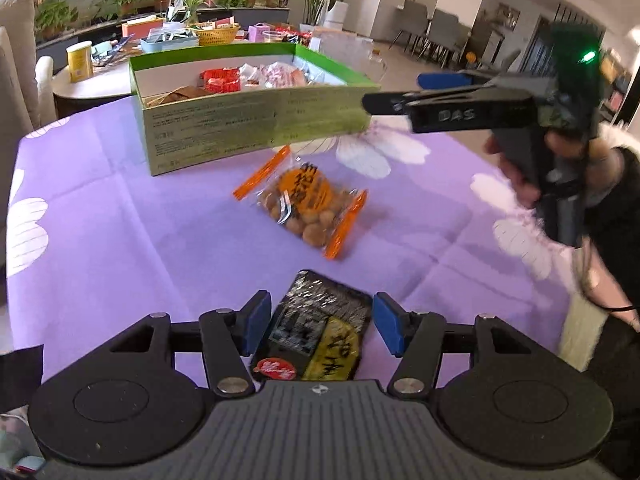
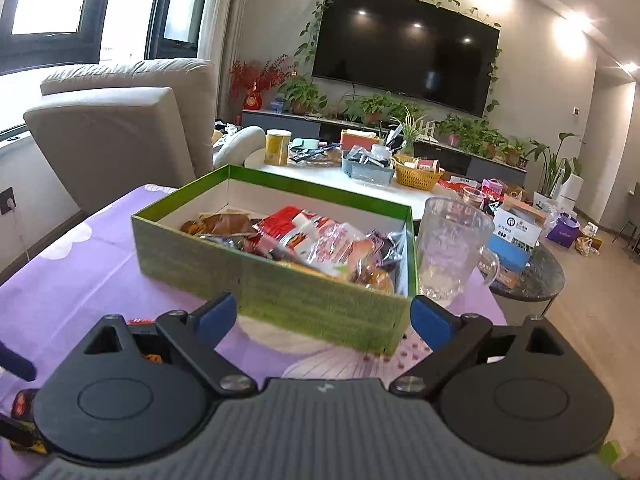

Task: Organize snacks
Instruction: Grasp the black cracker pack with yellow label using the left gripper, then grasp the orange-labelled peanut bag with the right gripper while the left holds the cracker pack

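— Snacks fill the green box (image 2: pixel 280 280) on the purple tabletop (image 1: pixel 120 240)?
— Mostly. An orange nut bag (image 1: pixel 306 204) lies loose before it, and a black packet (image 1: pixel 316 332) sits between the left gripper (image 1: pixel 318 326)'s released jaws, untouched.
— And the right gripper (image 2: pixel 324 318)?
— Jaws apart, holding nothing, facing the box.

The left gripper (image 1: pixel 318 322) is pointing steeply down toward the near edge of the table, its blue-padded jaws standing apart with clear gaps on both sides of what lies between them. The right gripper (image 2: pixel 322 316) is hanging over the table's right side, tilting only gently downward, jaws parted and gripping nothing. In the left wrist view a hand (image 1: pixel 520 168) is wrapping around the right gripper's handle, with a dark sleeve behind it.
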`<state>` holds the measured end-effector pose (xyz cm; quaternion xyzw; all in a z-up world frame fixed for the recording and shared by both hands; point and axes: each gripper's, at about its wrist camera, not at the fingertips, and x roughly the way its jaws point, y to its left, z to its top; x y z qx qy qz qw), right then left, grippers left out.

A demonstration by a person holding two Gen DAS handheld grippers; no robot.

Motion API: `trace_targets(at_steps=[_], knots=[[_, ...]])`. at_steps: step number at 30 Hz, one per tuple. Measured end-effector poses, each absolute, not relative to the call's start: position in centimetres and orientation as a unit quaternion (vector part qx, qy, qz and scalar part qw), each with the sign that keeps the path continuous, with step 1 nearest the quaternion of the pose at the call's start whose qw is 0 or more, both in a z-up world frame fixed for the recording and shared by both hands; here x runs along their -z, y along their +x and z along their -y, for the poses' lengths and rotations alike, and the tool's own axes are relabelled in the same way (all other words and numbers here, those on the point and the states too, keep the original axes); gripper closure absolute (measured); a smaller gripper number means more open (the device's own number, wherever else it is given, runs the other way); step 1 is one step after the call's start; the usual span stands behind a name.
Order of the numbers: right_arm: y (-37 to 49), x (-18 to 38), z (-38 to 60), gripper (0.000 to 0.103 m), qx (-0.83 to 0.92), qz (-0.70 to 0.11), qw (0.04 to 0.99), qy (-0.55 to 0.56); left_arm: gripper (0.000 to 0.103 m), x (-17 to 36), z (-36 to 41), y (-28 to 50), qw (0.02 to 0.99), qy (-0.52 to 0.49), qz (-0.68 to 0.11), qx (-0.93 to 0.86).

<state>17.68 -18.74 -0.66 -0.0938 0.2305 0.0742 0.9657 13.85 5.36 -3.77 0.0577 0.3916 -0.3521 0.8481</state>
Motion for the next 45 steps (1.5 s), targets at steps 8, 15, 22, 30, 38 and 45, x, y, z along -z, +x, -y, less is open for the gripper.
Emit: trace_targets(at_steps=[8, 15, 22, 30, 38, 45], knots=[[15.6, 1.0, 18.4, 0.033, -0.071, -0.231, 0.964, -0.113, 0.049, 4.6, -5.1, 12.4, 0.829, 0.128, -0.388, 0.382], [14.7, 1.7, 18.8, 0.033, -0.059, -0.245, 0.962, -0.108, 0.049, 4.9, -4.5, 12.4, 0.817, 0.160, -0.386, 0.397], [14.2, 1.9, 18.6, 0.033, -0.056, -0.248, 0.961, -0.109, 0.049, 4.8, -4.5, 11.9, 0.821, 0.167, -0.376, 0.397], [14.0, 2.3, 18.4, 0.033, -0.062, -0.254, 0.959, -0.113, 0.046, 5.0, -4.7, 11.8, 0.821, 0.174, -0.382, 0.387], [13.8, 2.5, 18.1, 0.033, -0.066, -0.259, 0.956, -0.119, 0.044, 5.2, -3.9, 11.4, 0.820, 0.199, -0.366, 0.393], [14.0, 2.6, 17.4, 0.033, -0.084, -0.259, 0.955, -0.115, 0.047, 5.2, -4.2, 12.1, 0.832, 0.161, -0.365, 0.386]])
